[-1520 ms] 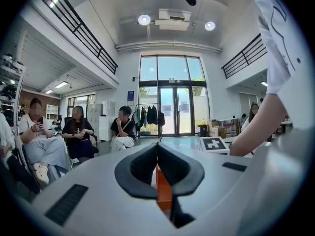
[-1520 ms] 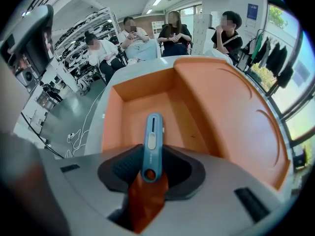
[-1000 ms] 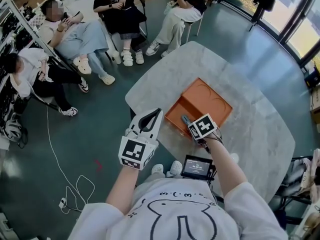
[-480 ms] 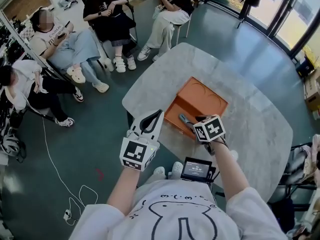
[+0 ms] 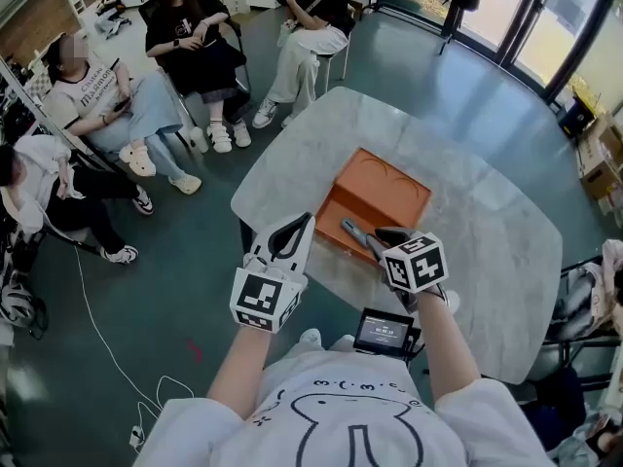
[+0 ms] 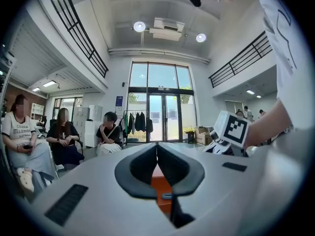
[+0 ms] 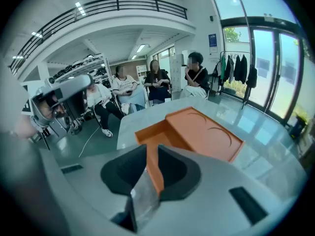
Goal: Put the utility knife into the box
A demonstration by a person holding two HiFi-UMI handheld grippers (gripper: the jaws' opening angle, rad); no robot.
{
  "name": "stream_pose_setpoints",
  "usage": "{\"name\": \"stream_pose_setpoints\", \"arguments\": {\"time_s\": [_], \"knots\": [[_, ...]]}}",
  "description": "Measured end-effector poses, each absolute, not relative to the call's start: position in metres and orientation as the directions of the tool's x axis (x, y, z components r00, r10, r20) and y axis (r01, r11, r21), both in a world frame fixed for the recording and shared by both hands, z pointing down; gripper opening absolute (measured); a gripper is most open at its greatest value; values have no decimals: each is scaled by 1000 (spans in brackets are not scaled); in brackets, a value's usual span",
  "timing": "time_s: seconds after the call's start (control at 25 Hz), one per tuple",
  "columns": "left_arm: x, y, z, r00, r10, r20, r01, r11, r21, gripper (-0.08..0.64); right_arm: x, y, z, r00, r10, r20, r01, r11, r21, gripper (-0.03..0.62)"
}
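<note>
The knife (image 5: 354, 232) lies slantwise in the open near compartment of the orange box (image 5: 385, 191), towards that compartment's right end. The box's other part, with two curved grooves, lies flat beyond it. The right claw (image 5: 382, 238) hangs just above and beside the knife's near end, pointing steeply down at the box. Its jaws have just been closing and stand part-way apart, pinching nothing. In the right gripper view the box (image 7: 202, 132) shows past the claw (image 7: 151, 149), with an orange wall in the gap between the jaws. The box sits near the left edge of the pale marble tabletop (image 5: 467, 222). The left claw (image 5: 306, 219) is held level off the tabletop's left edge, its jaws pressed together at the tips (image 6: 157, 145). Beyond the tabletop, people (image 5: 185, 47) sit on chairs.
</note>
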State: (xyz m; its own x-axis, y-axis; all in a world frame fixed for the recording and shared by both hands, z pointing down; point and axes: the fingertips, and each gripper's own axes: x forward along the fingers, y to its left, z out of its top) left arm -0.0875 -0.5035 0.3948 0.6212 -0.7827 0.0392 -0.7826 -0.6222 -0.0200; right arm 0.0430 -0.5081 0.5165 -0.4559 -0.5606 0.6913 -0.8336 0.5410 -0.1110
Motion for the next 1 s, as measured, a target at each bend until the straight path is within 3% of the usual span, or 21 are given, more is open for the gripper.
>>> {"name": "stream_pose_setpoints", "arguments": {"time_s": [0.24,0.68,1.0], "knots": [[-75,-498,383,615,-788,20,-788,-616,-25,15,55,-494,468,-495,-659,566,-845,517,-136,12],[-47,-486,364,602,-798,-24,-798,-601,-39,15,87,-469,388,-542,-779,315,-835,541,-97,9],[-39,-478,358,600,-799,-32,-799,-598,-54,15,101,-448,370,-544,-807,232,-834,550,-42,8]]}}
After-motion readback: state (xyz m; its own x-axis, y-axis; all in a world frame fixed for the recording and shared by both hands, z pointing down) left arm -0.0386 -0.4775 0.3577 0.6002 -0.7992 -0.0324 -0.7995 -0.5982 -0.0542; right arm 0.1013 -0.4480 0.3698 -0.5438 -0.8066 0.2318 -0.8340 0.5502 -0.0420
